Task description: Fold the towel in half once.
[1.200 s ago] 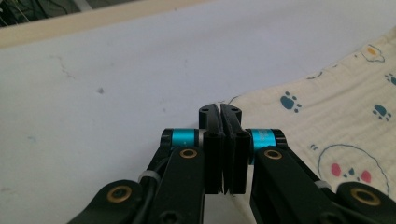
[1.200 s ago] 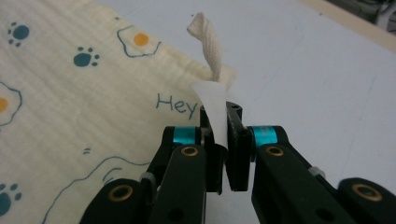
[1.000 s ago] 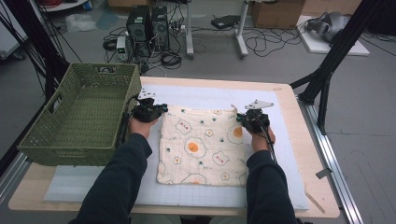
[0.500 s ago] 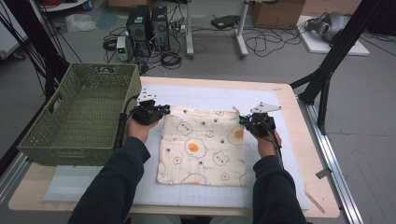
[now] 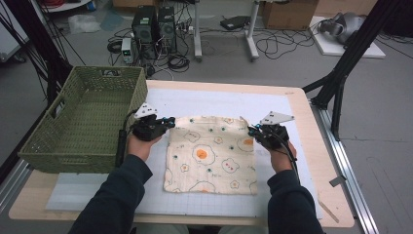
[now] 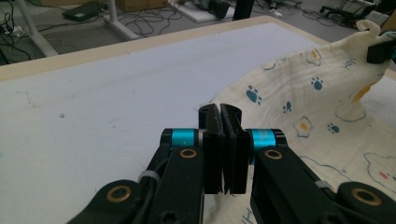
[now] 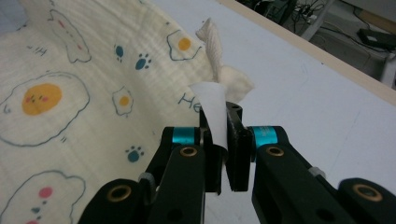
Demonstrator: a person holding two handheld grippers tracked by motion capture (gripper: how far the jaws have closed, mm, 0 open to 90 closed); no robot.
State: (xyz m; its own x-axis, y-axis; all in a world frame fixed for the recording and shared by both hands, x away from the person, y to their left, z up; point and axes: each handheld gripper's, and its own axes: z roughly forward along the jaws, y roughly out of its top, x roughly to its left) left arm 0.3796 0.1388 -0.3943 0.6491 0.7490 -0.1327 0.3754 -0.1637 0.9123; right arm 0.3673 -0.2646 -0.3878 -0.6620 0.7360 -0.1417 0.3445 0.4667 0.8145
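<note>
**Both grippers pinch the far corners of an egg-print cloth and begin to lift**

A person sits at a wooden table (image 5: pixel 311 146) covered by a pale mat (image 5: pixel 214 105). A square cream cloth (image 5: pixel 212 156) printed with fried eggs, paw prints and bears lies flat on the mat in the middle, just right of an empty green wicker basket (image 5: pixel 83 122).

The left gripper (image 5: pixel 168 121) sits at the cloth's far left corner. In the left gripper view its jaws are pressed together with the cloth edge (image 6: pixel 280 93) right at their tips; the fabric between them is hard to make out, so the grip there looks likely but not certain.

The right gripper (image 5: pixel 251 130) is at the far right corner. In the right gripper view its jaws are clamped on a white label and a twisted tip of the cloth (image 7: pixel 212 37), which stands up above them.

Compared with a second ago, the right hand has moved outward and the far right corner has risen off the mat, while the left hand has barely shifted. That suggests the grasp is complete and the next step, probably folding the far edge toward the person, is about to start.
</note>
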